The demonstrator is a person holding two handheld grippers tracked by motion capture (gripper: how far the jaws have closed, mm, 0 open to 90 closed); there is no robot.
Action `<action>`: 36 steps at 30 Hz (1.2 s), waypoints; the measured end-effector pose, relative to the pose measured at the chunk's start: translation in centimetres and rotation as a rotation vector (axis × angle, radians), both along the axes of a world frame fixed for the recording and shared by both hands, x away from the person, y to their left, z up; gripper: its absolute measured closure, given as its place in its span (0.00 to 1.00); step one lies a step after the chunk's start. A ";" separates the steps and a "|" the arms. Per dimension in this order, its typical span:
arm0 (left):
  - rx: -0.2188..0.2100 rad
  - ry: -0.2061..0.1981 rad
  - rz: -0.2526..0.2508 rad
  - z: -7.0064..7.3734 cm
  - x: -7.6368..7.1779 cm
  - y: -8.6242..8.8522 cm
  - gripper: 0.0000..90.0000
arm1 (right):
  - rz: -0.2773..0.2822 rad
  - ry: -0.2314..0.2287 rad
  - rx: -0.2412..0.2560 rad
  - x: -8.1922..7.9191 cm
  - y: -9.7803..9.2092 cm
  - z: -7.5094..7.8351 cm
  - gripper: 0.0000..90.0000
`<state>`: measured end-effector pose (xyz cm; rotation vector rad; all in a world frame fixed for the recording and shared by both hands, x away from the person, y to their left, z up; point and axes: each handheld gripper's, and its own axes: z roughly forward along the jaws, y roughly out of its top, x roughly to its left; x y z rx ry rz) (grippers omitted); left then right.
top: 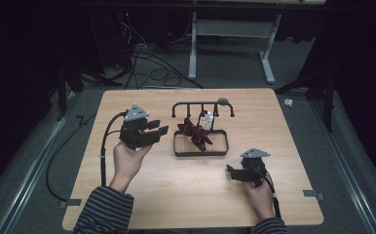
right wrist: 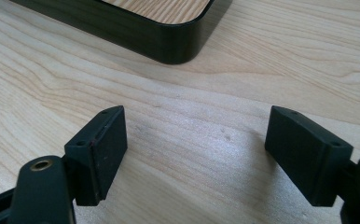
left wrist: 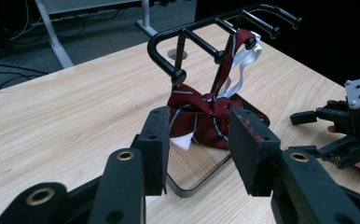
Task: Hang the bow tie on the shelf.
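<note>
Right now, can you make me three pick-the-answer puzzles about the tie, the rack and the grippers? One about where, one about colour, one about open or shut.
1. Where is the tie?
A. flat on the floor
B. draped from the rack into its tray
C. in the right gripper

2. What colour is the tie mostly?
A. dark red
B. green
C. yellow

3. How is the left gripper?
A. shut on the tie
B. shut on the rack
C. open, holding nothing

Answers: 1 B, it hangs off a peg and bunches in the tray. 2 A, dark red cloth with pale stripes. 3 C, its jaws stand apart short of the tie.
</note>
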<state>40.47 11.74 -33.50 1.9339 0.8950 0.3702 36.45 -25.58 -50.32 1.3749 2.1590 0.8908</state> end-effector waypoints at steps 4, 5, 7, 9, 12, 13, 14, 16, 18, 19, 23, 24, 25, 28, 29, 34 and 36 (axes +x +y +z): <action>-0.003 0.006 0.002 -0.2 -0.2 0.3 0.66 | 0.000 0.000 -0.001 0.0 0.0 0.0 0.24; -0.003 0.006 0.002 -0.2 -0.2 0.3 0.65 | 0.001 0.000 -0.001 0.0 0.0 0.0 0.24; -0.001 0.009 0.004 -0.4 -0.3 0.4 0.65 | 0.000 0.000 -0.001 0.0 0.0 0.0 0.24; -0.005 0.008 0.008 -0.5 -0.4 0.5 0.65 | 0.000 0.000 0.000 0.0 0.0 0.0 0.24; -0.009 0.012 0.012 -0.7 -0.5 0.7 0.65 | 0.000 0.000 0.000 0.0 0.0 0.0 0.24; -0.008 0.014 0.014 -0.7 -0.5 0.8 0.65 | 0.000 0.000 0.000 0.0 0.0 0.0 0.24; -0.009 0.014 0.015 -0.8 -0.5 0.9 0.65 | 0.001 0.000 -0.001 0.0 0.0 0.0 0.24; -0.013 0.016 0.020 -0.9 -0.7 1.1 0.65 | 0.001 0.000 -0.001 0.0 0.0 0.0 0.24; -0.015 0.017 0.024 -1.0 -0.8 1.4 0.65 | 0.001 0.000 -0.001 0.0 0.0 0.0 0.24; -0.011 0.017 0.027 -1.1 -0.9 1.5 0.65 | 0.000 0.000 -0.001 0.0 0.0 0.0 0.24; -0.022 0.018 0.035 -1.2 -1.1 1.8 0.65 | 0.001 0.000 0.000 0.0 0.0 0.0 0.24; -0.024 0.019 0.036 -1.3 -1.2 1.9 0.65 | 0.001 0.000 0.000 0.0 0.0 0.0 0.24; -0.024 0.019 0.036 -1.3 -1.3 1.9 0.65 | 0.001 0.000 0.000 0.0 0.0 0.0 0.24; -0.027 0.023 0.039 -1.5 -1.4 2.1 0.65 | 0.000 0.000 0.000 0.0 0.0 0.0 0.24; -0.027 0.023 0.039 -1.5 -1.4 2.1 0.65 | 0.000 0.000 0.000 0.0 0.0 0.0 0.24; -0.031 0.031 0.045 -2.0 -1.6 2.2 0.65 | 0.001 0.000 0.000 0.0 0.0 0.0 0.24; -0.032 0.034 0.047 -2.2 -1.7 2.3 0.65 | 0.001 0.000 0.000 0.0 0.0 0.0 0.24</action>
